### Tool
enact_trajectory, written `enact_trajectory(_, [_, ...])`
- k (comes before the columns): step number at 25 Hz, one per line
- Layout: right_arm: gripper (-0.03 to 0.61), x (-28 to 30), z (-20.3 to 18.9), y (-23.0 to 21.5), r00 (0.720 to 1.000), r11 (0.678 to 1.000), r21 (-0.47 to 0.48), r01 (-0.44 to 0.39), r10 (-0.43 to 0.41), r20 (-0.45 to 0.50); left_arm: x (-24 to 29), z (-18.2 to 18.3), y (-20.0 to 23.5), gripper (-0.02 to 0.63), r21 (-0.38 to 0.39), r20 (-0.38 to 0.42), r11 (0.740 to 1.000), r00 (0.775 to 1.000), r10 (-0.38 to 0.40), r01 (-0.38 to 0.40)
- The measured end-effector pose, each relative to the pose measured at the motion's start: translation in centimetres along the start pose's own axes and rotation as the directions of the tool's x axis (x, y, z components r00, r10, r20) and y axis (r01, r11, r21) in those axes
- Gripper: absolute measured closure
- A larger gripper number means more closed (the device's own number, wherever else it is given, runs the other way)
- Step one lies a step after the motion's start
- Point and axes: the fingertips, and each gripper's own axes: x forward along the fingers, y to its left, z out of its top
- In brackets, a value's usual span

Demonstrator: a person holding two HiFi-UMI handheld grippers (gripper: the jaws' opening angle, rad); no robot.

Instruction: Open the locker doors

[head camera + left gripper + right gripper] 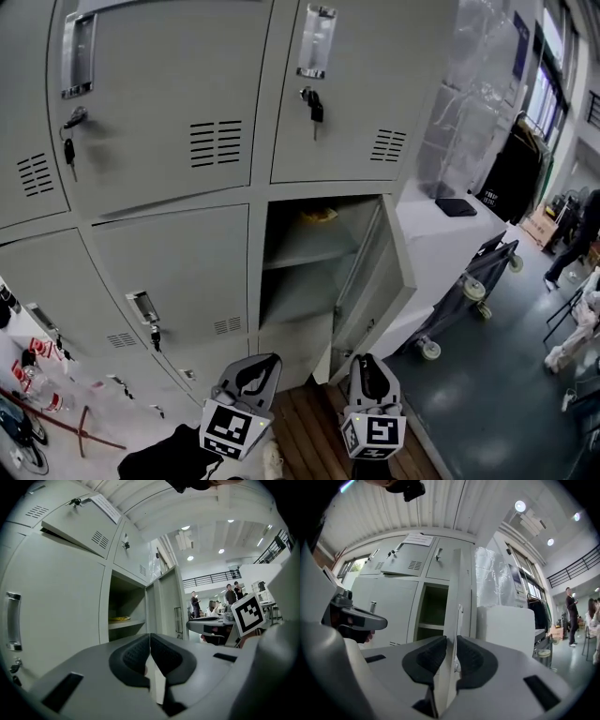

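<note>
The grey lockers [169, 112] fill the head view. One lower locker door [377, 272] stands swung out, showing shelves [300, 246] and a yellow thing [319, 216] on the upper one. My right gripper [369, 362] is low at that door's bottom edge. In the right gripper view the door [457, 588] runs edge-on between the pads of the right gripper [451, 641], which close on it. My left gripper [263, 362] hangs beside it, below the closed lower door [178, 272]. In its own view the left gripper [150, 637] is shut, with nothing in it.
Upper doors are closed, with handles [316, 42] and hanging keys [316, 107]. A white counter [441, 239] and a wheeled cart [478, 277] stand right of the open door. A person [574, 234] walks at far right. Red items [37, 361] lie at lower left.
</note>
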Motion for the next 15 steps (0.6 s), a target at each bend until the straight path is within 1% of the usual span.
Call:
enact_trajectory(3, [0.495, -0.6, -0.2, -1.8, 0.999, 0.999, -0.005, 0.036, -0.036, -0.002, 0.7, 0.0, -1.3, 0.589, -0.001, -0.003, 1.000, 1.000, -0.028, 0.028])
enact_trajectory(5, [0.509, -0.9, -0.3, -3.0, 0.998, 0.998, -0.005, 0.063, -0.063, -0.004, 1.2, 0.0, -2.1, 0.589, 0.001, 0.003, 0.999, 0.999, -0.045, 0.045])
enact_trajectory(8, [0.512, -1.2, -0.5, -4.4, 0.997, 0.997, 0.014, 0.081, -0.081, -0.006, 2.1, 0.1, -2.9, 0.589, 0.008, 0.037, 0.998, 0.998, -0.060, 0.060])
enact_trajectory(11, [0.515, -1.4, -0.5, -5.6, 0.994, 0.994, 0.007, 0.105, -0.105, -0.009, 3.0, 0.2, -3.5, 0.589, -0.006, 0.032, 0.997, 0.997, -0.073, 0.073])
enact_trajectory(13, [0.535, -1.4, -0.6, -6.5, 0.991, 0.991, 0.002, 0.131, -0.131, -0.010, 3.6, 0.2, -3.9, 0.589, -0.014, 0.023, 0.997, 0.997, -0.080, 0.080])
enact_trajectory(15, [0.561, -1.4, -0.7, -7.5, 0.988, 0.988, 0.005, 0.156, -0.156, -0.005, 4.3, 0.1, -4.2, 0.589, 0.000, 0.024, 0.996, 0.996, -0.090, 0.090])
